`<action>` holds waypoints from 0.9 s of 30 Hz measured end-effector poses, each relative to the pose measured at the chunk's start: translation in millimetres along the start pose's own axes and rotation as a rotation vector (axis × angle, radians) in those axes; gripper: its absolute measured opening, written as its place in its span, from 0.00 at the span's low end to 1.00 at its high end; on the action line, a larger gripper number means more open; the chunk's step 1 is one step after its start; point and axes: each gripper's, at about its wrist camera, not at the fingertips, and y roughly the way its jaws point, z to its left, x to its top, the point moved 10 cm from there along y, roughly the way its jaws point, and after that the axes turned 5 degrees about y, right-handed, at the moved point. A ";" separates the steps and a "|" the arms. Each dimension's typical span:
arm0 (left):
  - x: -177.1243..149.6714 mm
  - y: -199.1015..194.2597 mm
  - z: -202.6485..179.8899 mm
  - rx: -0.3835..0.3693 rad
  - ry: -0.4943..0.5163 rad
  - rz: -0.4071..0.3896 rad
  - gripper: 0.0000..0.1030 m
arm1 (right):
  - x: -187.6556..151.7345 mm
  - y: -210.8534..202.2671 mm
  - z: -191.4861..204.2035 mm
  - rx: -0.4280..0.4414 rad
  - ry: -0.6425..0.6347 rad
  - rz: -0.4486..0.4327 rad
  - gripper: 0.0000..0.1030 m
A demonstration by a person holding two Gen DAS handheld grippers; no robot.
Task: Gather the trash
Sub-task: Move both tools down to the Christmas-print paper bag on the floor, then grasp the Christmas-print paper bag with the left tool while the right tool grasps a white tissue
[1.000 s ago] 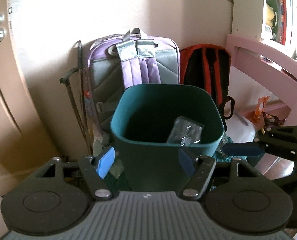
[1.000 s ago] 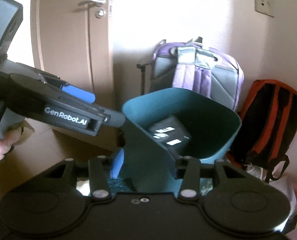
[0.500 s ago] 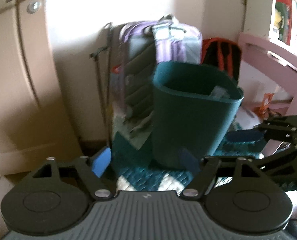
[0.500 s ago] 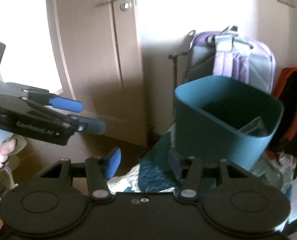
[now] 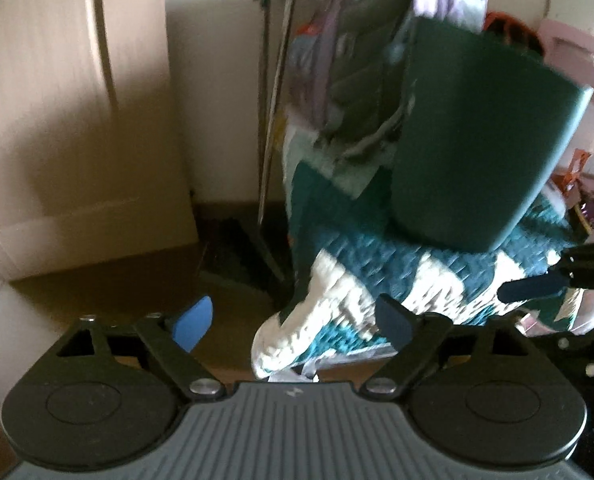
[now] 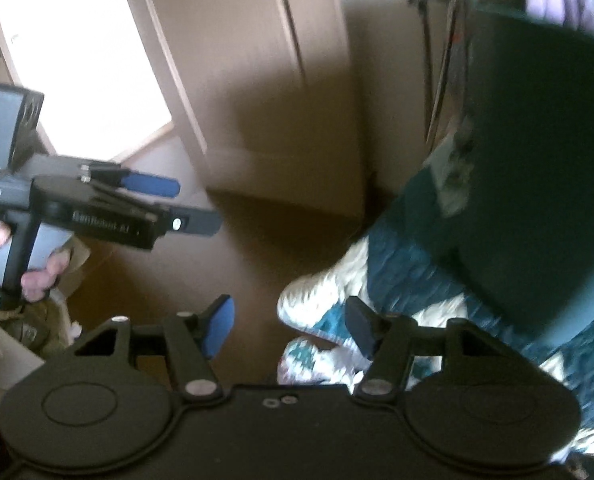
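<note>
Door (image 6: 257, 60) and wall fill the back of my view, both pictures blurred. Next comes the dark green bin (image 5: 477, 140), standing upright on a teal-and-white blanket (image 5: 397, 272) in front of a purple backpack (image 5: 357, 40); I cannot see into the bin. My left gripper (image 5: 293, 320) points down at the blanket's pale edge, its jaws opening wide with nothing gripped. My right gripper (image 6: 289, 326) hangs beside the same edge, jaws also opening, empty between the blue pads (image 6: 219, 330).
</note>
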 end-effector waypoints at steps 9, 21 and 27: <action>-83.2 106.4 51.3 0.025 -0.103 0.164 0.94 | -71.7 103.4 -29.3 -0.077 0.078 0.126 0.60; -209.3 251.3 72.1 0.013 -0.212 0.438 0.94 | -156.4 246.2 -86.3 -0.153 0.194 0.327 0.60; -252.2 302.8 52.0 -0.023 -0.197 0.508 0.94 | -190.1 306.3 -112.1 -0.170 0.263 0.419 0.60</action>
